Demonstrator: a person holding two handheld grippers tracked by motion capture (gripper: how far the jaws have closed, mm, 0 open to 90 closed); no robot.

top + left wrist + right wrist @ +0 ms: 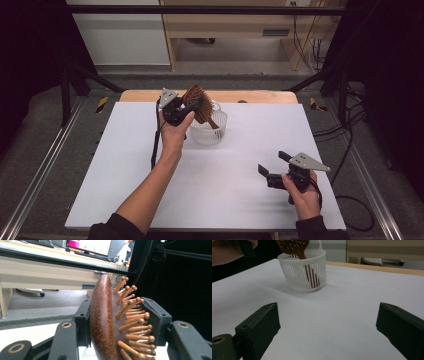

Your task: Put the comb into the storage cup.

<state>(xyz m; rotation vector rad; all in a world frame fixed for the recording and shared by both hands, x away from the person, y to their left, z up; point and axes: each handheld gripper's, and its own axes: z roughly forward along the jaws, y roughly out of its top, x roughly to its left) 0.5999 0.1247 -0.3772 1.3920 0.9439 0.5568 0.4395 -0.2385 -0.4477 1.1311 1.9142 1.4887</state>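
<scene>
White paper covers the worktop (150, 175), and dark curtains hang on both sides of it. Behind it are a grey floor and a pale wooden desk. Near the far edge of the worktop stands a small white basket (209, 131) with thin slats. A brown wooden hairbrush (196, 100) stands with its handle down inside the basket and its round head sticking up above the rim, tilted toward the left. The left claw (192, 107) is at the brush head. One jaw sits right by the smooth back of the head, and the other jaw sits at the side with the round-tipped wooden pins. I cannot tell if the jaws are still pressing on it. The right claw (272, 165) is well apart from the basket, low over the near right part of the worktop. Its jaws are spread wide with nothing between them, and they point toward the basket.
</scene>
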